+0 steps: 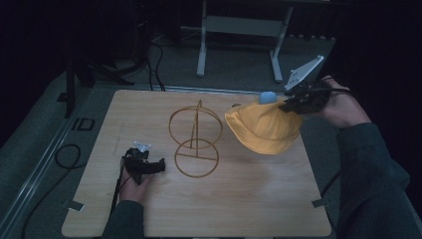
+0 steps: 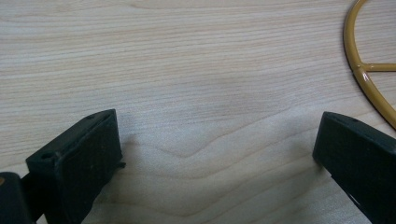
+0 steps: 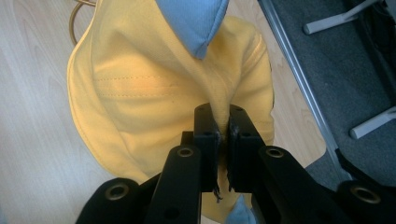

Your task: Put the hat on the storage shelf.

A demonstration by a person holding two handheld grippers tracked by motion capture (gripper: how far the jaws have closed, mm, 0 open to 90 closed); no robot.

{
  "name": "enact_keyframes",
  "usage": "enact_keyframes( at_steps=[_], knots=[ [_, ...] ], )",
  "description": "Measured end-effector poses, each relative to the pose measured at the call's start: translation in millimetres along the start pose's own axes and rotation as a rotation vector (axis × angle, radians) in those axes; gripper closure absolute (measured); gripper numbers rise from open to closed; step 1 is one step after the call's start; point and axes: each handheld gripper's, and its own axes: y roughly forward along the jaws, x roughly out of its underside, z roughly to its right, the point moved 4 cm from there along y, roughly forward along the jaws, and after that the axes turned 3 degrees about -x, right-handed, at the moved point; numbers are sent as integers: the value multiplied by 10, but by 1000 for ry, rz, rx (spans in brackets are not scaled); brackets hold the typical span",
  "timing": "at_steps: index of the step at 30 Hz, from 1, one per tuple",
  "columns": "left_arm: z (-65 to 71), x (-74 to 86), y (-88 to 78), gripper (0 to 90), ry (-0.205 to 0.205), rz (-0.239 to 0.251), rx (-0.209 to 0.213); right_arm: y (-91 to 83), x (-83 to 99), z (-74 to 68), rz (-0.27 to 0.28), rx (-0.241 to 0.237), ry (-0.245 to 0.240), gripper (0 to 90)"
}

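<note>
The right gripper [image 1: 291, 105] is pinching a fold of the yellow hat [image 1: 263, 128], jaws closed tight on the cloth, and holding it off the table [image 1: 249, 199] beside the wire stand [image 1: 195, 139] — likely the hat's destination. The hat is lifted but not yet on the stand. The left gripper [image 1: 148, 167] is resting near the stand's base ring, jaws wide apart — gripping nothing.

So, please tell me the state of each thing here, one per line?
Hat: pinched at its edge, lifted off the table.
Wire stand: upright on the table, bare.
Left hand-held gripper: open, low over the table.
Right hand-held gripper: shut on the hat.
</note>
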Motion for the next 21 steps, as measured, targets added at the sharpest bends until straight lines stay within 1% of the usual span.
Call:
enact_keyframes(
  at_steps=[10, 21],
  knots=[
    [1, -1, 1, 9, 2, 0, 1, -57, -83, 5, 23, 23, -9, 844],
    [1, -1, 0, 9, 1, -1, 1, -74, -183, -1, 45, 27, -16, 845]
  ],
)
